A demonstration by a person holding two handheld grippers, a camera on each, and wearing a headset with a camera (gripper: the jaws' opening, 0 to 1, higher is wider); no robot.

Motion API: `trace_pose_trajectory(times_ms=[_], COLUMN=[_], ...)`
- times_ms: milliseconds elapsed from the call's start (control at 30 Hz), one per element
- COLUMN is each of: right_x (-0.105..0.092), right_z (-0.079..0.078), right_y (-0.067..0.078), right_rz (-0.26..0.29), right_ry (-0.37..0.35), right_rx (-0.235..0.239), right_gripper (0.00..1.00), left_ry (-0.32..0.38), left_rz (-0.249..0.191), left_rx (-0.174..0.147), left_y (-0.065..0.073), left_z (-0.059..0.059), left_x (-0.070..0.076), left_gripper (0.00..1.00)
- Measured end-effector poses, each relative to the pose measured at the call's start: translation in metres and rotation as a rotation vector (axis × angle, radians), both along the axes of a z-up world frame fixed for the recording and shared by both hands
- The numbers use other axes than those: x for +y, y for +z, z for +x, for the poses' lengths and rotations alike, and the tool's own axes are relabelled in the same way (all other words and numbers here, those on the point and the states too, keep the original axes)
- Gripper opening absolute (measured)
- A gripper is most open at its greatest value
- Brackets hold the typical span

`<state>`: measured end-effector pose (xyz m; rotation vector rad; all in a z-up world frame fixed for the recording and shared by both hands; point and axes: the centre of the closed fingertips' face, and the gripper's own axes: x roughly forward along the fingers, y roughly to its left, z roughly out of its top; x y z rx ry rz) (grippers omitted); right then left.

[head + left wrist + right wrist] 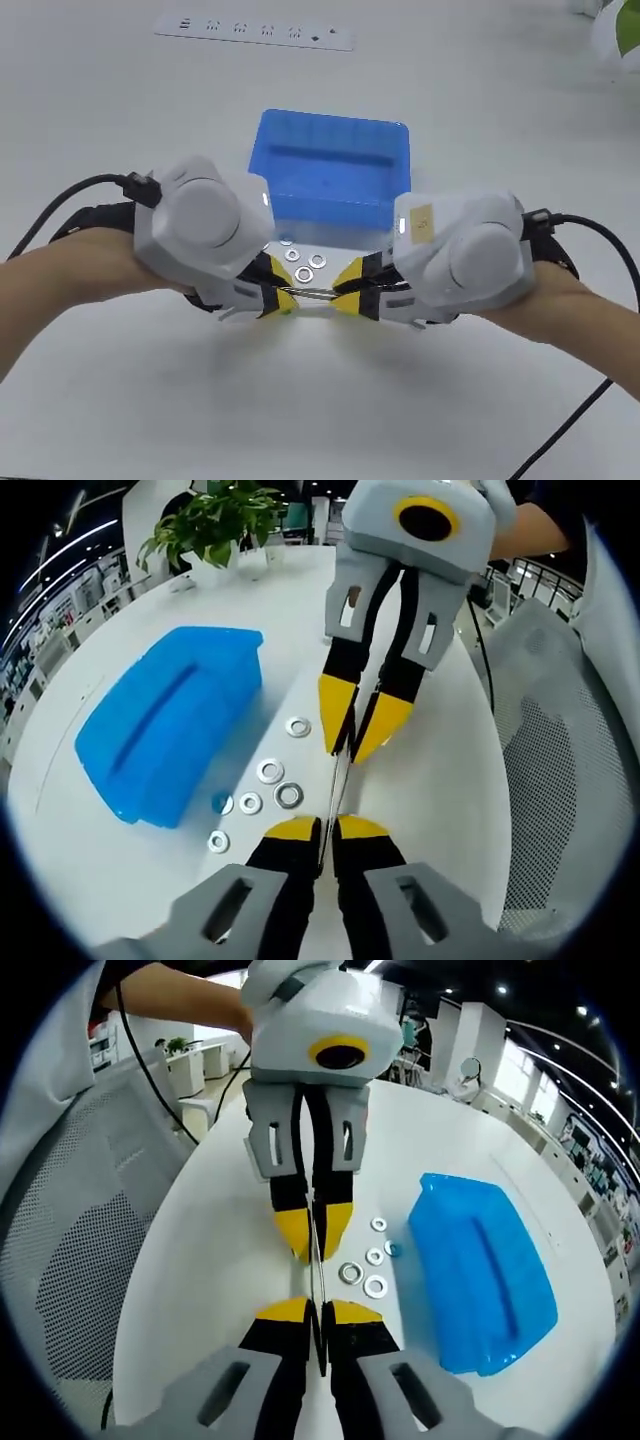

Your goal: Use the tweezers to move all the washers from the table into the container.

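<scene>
Thin metal tweezers (pixel 313 293) bridge my two grippers just above the white table. My left gripper (pixel 277 297) is shut on one end of the tweezers (pixel 328 820). My right gripper (pixel 349 296) faces it and is shut on the other end (pixel 319 1305). Several steel washers (pixel 303 273) lie flat on the table just beyond the tweezers, in front of the blue container (pixel 335 165). In the left gripper view the washers (pixel 289 795) lie left of the jaws, beside the container (pixel 160 730). In the right gripper view the washers (pixel 350 1273) lie to the right, next to the container (pixel 480 1270).
A white power strip (pixel 255 30) lies at the table's far edge. A potted plant (pixel 215 525) stands at a far corner. A grey mesh chair (pixel 560 780) sits behind the near edge. Black cables (pixel 590 235) trail from both grippers.
</scene>
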<state>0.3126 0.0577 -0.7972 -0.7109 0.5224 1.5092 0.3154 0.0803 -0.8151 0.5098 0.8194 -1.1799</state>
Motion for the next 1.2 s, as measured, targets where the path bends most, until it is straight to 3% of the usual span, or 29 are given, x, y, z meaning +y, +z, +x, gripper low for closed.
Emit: trace_pose_trajectory(times_ms=[133, 233, 500, 667, 1133, 1200], right_x=[0.004, 0.007, 0.012, 0.014, 0.017, 0.017], right_z=[-0.003, -0.007, -0.012, -0.013, -0.011, -0.011], right_y=[0.000, 0.002, 0.013, 0.015, 0.022, 0.024], right_rz=[0.015, 0.032, 0.122, 0.147, 0.227, 0.245], right_ry=[0.003, 0.008, -0.026, -0.033, -0.046, -0.051], right_rx=[0.003, 0.002, 0.024, 0.019, 0.028, 0.041], right_gripper=[0.06, 0.07, 0.07, 0.07, 0.07, 0.07], left_ry=[-0.012, -0.015, 0.028, 0.042, 0.047, 0.067], left_rz=[0.008, 0.008, -0.067, -0.117, -0.152, -0.189], left_rx=[0.008, -0.008, -0.043, -0.069, -0.094, -0.079], left_y=[0.003, 0.012, 0.043, 0.060, 0.069, 0.074], left_z=[-0.007, -0.012, -0.015, -0.013, -0.009, -0.009], left_x=[0.003, 0.006, 0.002, -0.008, -0.018, -0.019], left_gripper=[0.07, 0.06, 0.07, 0.05, 0.11, 0.11])
